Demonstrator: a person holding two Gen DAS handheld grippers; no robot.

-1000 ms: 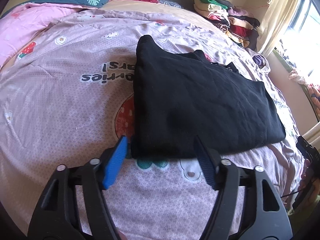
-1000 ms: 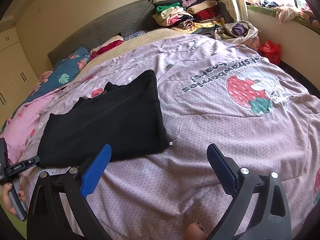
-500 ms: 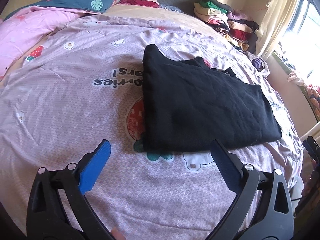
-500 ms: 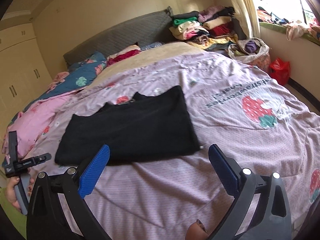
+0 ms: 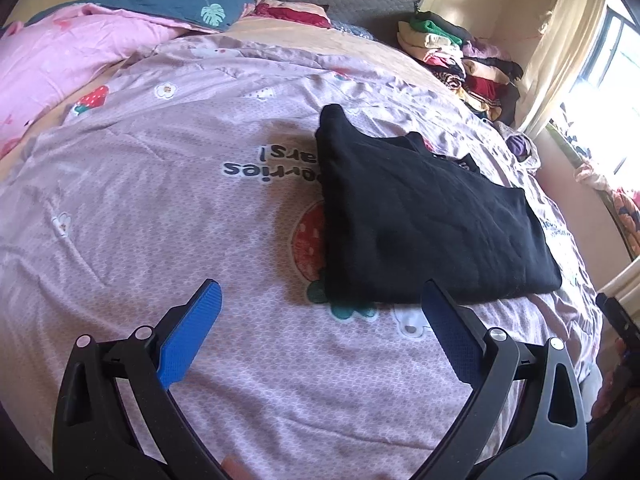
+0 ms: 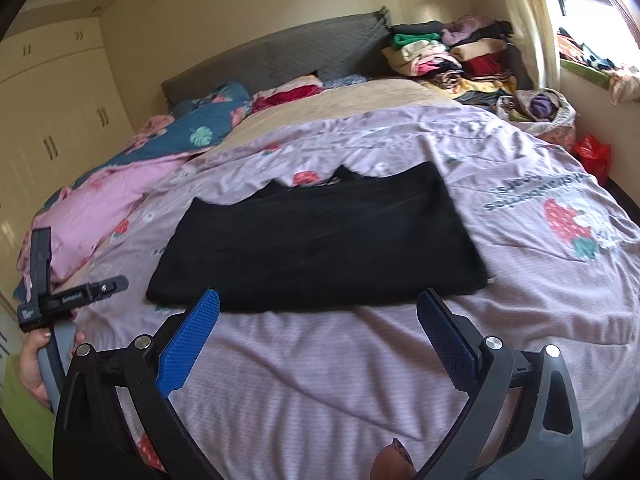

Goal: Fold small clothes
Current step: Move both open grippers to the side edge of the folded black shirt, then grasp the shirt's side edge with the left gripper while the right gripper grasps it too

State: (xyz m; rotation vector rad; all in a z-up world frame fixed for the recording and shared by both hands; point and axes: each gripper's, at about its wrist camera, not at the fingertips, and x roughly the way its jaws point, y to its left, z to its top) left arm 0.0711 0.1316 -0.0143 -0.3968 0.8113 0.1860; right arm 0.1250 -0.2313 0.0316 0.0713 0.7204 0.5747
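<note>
The bed (image 6: 400, 360) fills both views, spread with a lilac quilt printed with strawberries and lettering. On it, about the middle and toward the near edge, lies the task's thing: a black garment (image 6: 316, 248), flat and already folded into a broad rectangle, its collar peeking at the far edge.

Judging by how it lies, one fold is done and the piece is between folds. The next move would call for taking hold of one short end, or two corners, and carrying it across to halve the rectangle; the layers must be pinched together so the lower ones do not slide out.

At the far right corner of the bed is a stack of folded clothes (image 6: 448, 56), likely where finished pieces go. Pink and blue bedding (image 5: 100, 36) is bunched at the far left, well apart from the garment. Nothing lies on the garment or between it and the tongs; only loose wrinkles in the quilt near the front edge could get caught in a low grasp.

The left tongs (image 5: 320, 322) are spread wide and empty, hovering just short of the garment's near edge. The right tongs (image 6: 320, 320) are likewise released, nothing between them.
</note>
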